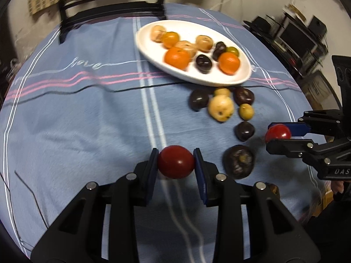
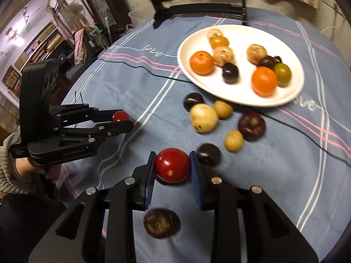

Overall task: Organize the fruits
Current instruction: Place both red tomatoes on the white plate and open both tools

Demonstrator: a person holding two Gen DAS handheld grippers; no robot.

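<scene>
Tabletop (image 1: 65,120) w/ white plate (image 1: 245,79) – approx half the fruit already on it. Loose fruit (image 1: 220,107) beside plate, still to move. Left gripper (image 1: 176,162) clamped on red tomato (image 1: 175,161); right gripper (image 2: 172,165) clamped on another tomato (image 2: 172,164) – both off plate.

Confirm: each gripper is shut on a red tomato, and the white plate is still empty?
Not empty. The white plate already holds oranges and other fruit, as the right wrist view shows. The rest stands: the left gripper and the right gripper each clamp a red tomato.
</scene>
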